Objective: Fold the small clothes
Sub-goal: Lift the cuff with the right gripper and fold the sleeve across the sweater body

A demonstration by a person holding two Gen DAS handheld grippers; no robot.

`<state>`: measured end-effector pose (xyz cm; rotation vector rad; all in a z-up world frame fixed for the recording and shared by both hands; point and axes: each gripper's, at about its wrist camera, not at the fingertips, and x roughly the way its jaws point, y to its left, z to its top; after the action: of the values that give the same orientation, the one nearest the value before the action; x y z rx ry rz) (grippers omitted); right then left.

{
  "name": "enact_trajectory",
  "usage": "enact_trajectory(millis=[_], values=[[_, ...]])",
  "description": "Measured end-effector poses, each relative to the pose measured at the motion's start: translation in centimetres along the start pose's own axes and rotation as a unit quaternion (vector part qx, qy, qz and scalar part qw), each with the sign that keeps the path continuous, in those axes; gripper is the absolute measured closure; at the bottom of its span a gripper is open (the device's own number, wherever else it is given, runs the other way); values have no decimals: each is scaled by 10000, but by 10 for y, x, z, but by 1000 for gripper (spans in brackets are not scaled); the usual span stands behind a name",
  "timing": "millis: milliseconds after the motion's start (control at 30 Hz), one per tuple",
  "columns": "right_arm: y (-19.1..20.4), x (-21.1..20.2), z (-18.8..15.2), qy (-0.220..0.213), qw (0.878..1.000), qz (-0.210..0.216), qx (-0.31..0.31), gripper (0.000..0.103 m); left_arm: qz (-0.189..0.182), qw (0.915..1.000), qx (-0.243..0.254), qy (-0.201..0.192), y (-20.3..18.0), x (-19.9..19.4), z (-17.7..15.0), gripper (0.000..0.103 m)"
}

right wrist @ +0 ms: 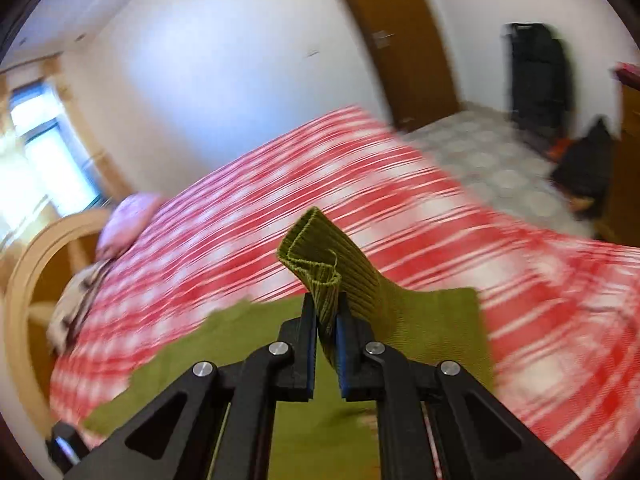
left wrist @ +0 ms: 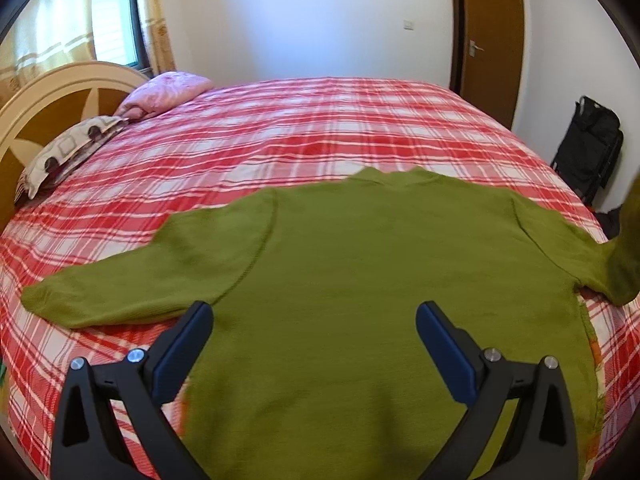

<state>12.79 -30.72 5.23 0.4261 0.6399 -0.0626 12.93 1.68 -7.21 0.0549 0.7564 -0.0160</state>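
Left wrist view, foreground: the left gripper (left wrist: 314, 316) stands with its two blue-padded fingers (left wrist: 188, 344) spread wide and nothing between them, poised above the lower body of a green knitted sweater (left wrist: 360, 280). The sweater lies flat on a bed covered by a red-and-white plaid bedspread (left wrist: 280, 132), neckline pointing away from the camera. One sleeve (left wrist: 120, 288) stretches flat toward the left of the picture; the opposite sleeve (left wrist: 612, 264) rises off the bedspread at the right edge.

Right wrist view, foreground: the right gripper (right wrist: 326, 304) is clamped tight on the ribbed cuff (right wrist: 316, 256) of that raised sleeve, the knit pinched between the blue pads and the cuff's open end sticking up past the fingertips. Below the gripper lies the green body of the sweater; the picture is motion-blurred.

Middle distance: bare plaid bedspread beyond the neckline. At the head of the bed, a patterned pillow (left wrist: 68, 152) and a pink pillow (left wrist: 168, 92) rest against a cream and brown headboard (left wrist: 52, 96).

Background: a white wall, a window (left wrist: 112, 20) with yellowish curtains, a brown wooden door (left wrist: 492, 36) with a lever handle, and a black bag (left wrist: 588, 144) standing against the wall beside the bed.
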Motion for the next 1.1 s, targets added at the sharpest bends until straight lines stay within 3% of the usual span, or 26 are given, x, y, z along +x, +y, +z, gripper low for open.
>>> enact_trajectory(millis=[233, 533, 833, 1100], values=[[104, 67, -59, 646, 9938, 811, -404, 95, 291, 9989, -341, 106, 49, 5, -12, 0], [199, 133, -131, 1095, 9832, 1168, -883, 95, 483, 9962, -705, 189, 100, 8, -24, 0], [251, 186, -180, 1462, 9737, 1176, -1290, 95, 585, 9943, -871, 164, 132, 16, -26, 0], [264, 212, -208, 1744, 9654, 1286, -1453, 92, 617, 9936, -924, 217, 145, 24, -30, 0]])
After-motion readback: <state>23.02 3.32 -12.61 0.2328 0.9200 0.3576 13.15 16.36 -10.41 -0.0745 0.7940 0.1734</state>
